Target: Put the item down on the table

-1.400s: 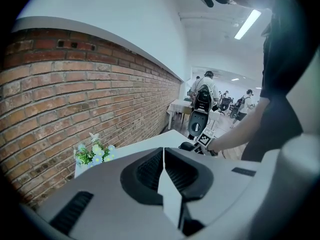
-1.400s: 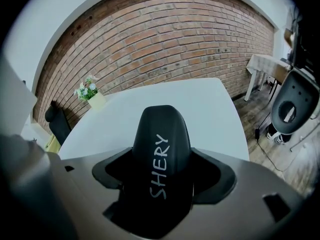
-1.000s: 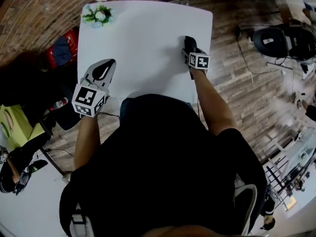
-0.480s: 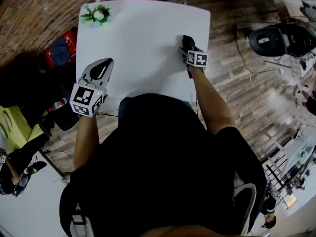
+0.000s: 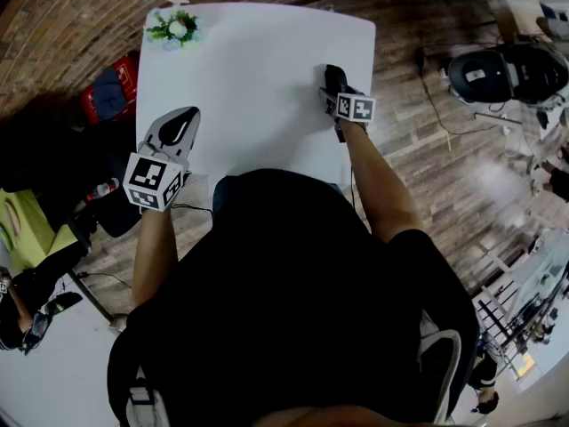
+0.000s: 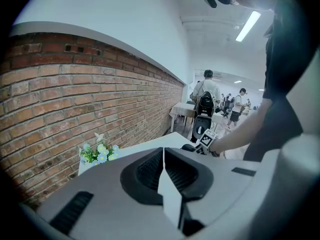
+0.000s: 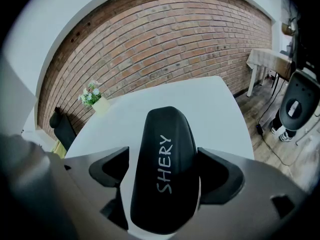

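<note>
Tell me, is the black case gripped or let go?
Let go. The fingers of the right gripper have just been opening and stand clear of the black case, which lies flat on the white table between them.

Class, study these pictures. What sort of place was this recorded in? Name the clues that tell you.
Probably a shared indoor workspace, such as an open-plan office or lab. There is a bare brick wall, a plank floor and a white table, with people further back under ceiling strip lights.

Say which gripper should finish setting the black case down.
Right. The right gripper has the black case between its jaws, on the table; they have just been opening, so it likely just backs off. The left gripper is shut, empty, well apart.
</note>
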A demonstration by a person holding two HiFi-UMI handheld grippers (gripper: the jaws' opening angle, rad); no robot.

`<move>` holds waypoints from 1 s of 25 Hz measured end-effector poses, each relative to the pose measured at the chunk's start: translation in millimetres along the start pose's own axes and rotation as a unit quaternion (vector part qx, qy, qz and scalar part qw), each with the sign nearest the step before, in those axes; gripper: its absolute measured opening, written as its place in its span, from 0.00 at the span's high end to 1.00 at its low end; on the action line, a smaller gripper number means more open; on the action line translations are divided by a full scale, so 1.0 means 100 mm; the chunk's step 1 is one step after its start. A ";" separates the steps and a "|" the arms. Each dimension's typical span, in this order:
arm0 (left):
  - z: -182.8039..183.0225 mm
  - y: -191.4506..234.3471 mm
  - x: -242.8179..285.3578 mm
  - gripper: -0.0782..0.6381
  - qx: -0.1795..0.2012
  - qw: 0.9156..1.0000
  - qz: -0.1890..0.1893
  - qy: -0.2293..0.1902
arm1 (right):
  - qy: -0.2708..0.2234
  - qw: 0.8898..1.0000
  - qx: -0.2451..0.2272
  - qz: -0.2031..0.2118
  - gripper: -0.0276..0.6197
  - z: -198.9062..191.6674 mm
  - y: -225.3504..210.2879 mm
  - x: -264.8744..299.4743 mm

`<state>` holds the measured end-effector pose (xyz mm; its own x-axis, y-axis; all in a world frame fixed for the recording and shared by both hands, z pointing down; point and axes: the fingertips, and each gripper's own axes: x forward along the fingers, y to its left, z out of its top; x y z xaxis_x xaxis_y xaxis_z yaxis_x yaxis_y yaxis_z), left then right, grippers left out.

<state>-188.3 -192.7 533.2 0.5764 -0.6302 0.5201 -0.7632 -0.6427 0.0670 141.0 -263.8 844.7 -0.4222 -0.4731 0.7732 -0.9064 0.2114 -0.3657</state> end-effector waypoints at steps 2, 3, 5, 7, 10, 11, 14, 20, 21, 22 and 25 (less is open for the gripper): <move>0.01 -0.01 -0.01 0.87 0.001 1.000 0.001 -0.001 | -0.004 1.000 0.003 0.002 0.34 0.01 0.00 -0.02; 0.01 -0.02 -0.01 0.87 0.001 1.000 0.001 -0.002 | -0.007 1.000 0.006 0.002 0.34 0.02 0.00 -0.03; 0.02 -0.04 -0.02 0.87 0.002 1.000 0.002 -0.003 | -0.015 1.000 0.012 0.005 0.34 0.05 -0.01 -0.07; 0.05 -0.06 -0.03 0.87 0.003 1.000 0.002 -0.005 | -0.021 1.000 0.015 0.006 0.34 0.08 -0.01 -0.13; 0.07 -0.11 -0.05 0.87 0.006 1.000 0.002 -0.007 | -0.028 0.999 0.016 0.009 0.34 0.10 -0.02 -0.21; 0.08 -0.13 -0.05 0.87 0.008 1.000 0.002 -0.008 | -0.030 0.999 0.017 0.011 0.34 0.10 -0.02 -0.22; 0.09 -0.18 -0.05 0.87 0.012 1.000 0.001 -0.008 | -0.030 0.999 0.021 0.020 0.34 0.07 -0.02 -0.24; 0.12 -0.22 -0.09 0.87 0.018 1.000 0.004 -0.009 | -0.036 0.999 0.023 0.022 0.34 0.08 -0.04 -0.31; 0.13 -0.22 -0.09 0.87 0.018 1.000 0.004 -0.010 | -0.038 0.999 0.022 0.022 0.34 0.09 -0.04 -0.33; 0.13 -0.23 -0.09 0.87 0.019 1.000 0.004 -0.010 | -0.039 0.999 0.022 0.023 0.34 0.10 -0.04 -0.35; 0.17 -0.27 -0.09 0.87 0.023 1.000 0.003 -0.014 | -0.044 0.999 0.019 0.021 0.34 0.13 -0.05 -0.43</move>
<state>-167.8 -176.6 512.0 0.5810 -0.6452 0.4962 -0.7525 -0.6580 0.0254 164.1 -255.8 806.4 -0.4559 -0.5375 0.7094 -0.8863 0.2009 -0.4173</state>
